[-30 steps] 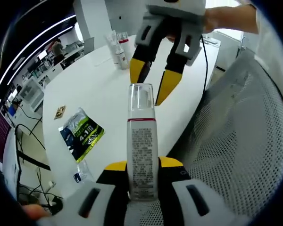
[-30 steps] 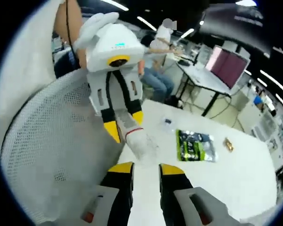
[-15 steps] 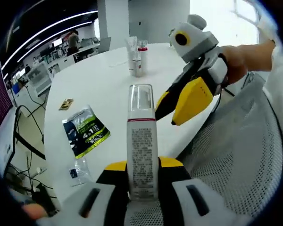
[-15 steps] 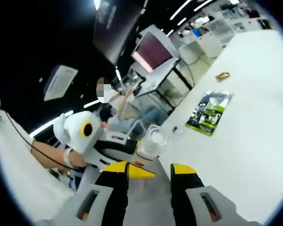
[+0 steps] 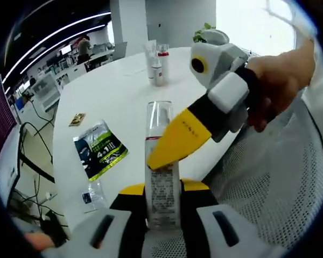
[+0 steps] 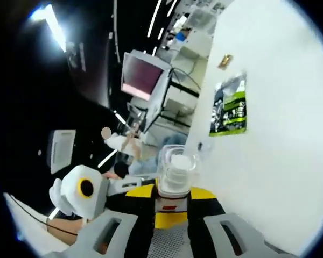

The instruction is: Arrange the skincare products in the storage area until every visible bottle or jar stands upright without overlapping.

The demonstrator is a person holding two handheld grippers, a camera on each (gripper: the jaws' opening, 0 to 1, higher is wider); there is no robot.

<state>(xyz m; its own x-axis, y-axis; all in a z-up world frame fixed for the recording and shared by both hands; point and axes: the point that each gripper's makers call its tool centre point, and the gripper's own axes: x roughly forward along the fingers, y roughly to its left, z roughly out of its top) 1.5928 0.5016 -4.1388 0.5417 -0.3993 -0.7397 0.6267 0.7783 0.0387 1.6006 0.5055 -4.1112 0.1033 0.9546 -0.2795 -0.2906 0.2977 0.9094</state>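
Note:
A tall clear-capped bottle [image 5: 161,183] with a red band and a printed label stands upright between my left gripper's [image 5: 161,189] jaws, which are shut on its lower body. My right gripper [image 5: 157,160] reaches in from the right, held by a hand, and its yellow finger [image 5: 177,138] lies across the bottle just below the cap. In the right gripper view the bottle's cap [image 6: 176,171] sits between my right gripper's [image 6: 172,192] jaws, which press on both sides of it. Far off on the white table [image 5: 124,91], two small bottles and a tube [image 5: 156,63] stand upright together.
A green and black sachet [image 5: 99,153] lies flat on the table, seen too as the sachet [image 6: 229,105]. Near it are a small brown item [image 5: 77,119] and a clear packet [image 5: 89,196]. A white mesh chair [image 5: 282,177] is at the right. Desks and a monitor [image 6: 142,80] stand beyond.
My right gripper has come in from beside the bottle and closed around its upper part. The left gripper has kept its hold on the bottle.

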